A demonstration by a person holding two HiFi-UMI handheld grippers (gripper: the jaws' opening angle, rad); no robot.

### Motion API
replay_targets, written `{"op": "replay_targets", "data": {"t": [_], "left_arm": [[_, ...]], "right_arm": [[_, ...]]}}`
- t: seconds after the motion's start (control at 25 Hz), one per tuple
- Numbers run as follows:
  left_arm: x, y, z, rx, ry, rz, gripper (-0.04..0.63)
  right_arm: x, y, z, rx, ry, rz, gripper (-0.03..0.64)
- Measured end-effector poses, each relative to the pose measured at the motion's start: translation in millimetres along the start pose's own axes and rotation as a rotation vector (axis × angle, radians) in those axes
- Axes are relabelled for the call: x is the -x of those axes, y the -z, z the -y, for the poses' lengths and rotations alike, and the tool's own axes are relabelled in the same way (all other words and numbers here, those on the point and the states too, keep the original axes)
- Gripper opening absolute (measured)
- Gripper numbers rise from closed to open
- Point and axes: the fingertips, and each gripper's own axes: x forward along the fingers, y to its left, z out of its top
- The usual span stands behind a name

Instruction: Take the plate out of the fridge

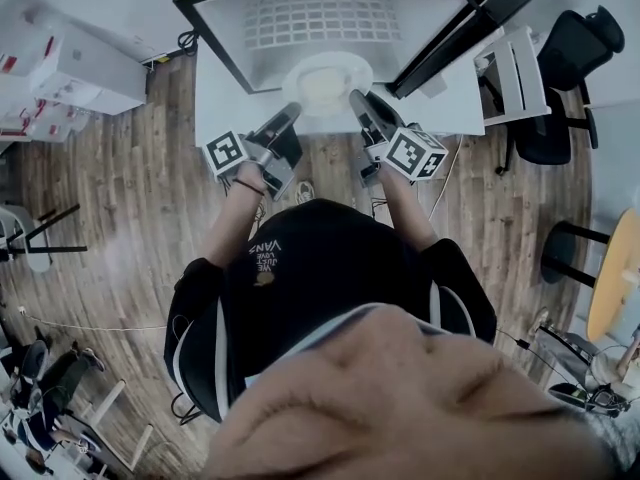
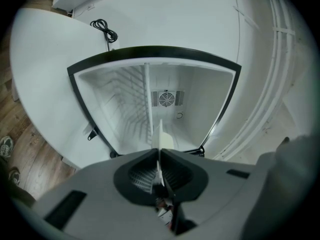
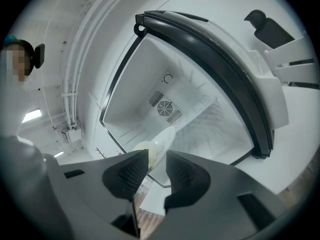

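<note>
A white plate [image 1: 326,81] with a pale yellowish middle is at the mouth of the open mini fridge [image 1: 330,18]. My left gripper [image 1: 292,111] grips its left rim and my right gripper [image 1: 356,98] its right rim. In the left gripper view the plate [image 2: 161,136] stands edge-on, and the left gripper [image 2: 159,151] is shut tight on it. In the right gripper view the plate [image 3: 162,141] sits between the jaws of the right gripper [image 3: 156,156], which stand a little apart around the rim. Behind the plate the fridge interior [image 3: 200,109] has a fan grille and wire shelf.
The fridge door [image 1: 470,28] hangs open to the right. The fridge stands on a white platform [image 1: 222,108] on a wooden floor. White boxes [image 1: 60,68] lie at the left, with a black chair [image 1: 560,78] and a round table [image 1: 620,268] at the right. A black cable [image 2: 104,30] lies behind the fridge.
</note>
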Motion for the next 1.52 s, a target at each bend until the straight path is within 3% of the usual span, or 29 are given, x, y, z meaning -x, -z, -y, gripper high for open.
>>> {"op": "replay_targets", "data": {"t": [0.24,1.52], "left_arm": [[4.5,3.9,1.2,-0.006,0.003,0.023,0.032],[49.3,107.9,8.8,-0.019,0.008,0.138,0.032]], "right_arm": [[2.4,3.3,-1.8,0.003,-0.015,-0.013,0.117],[97.4,34.7,-17.3,0.023,-0.106,-0.077,0.117]]}}
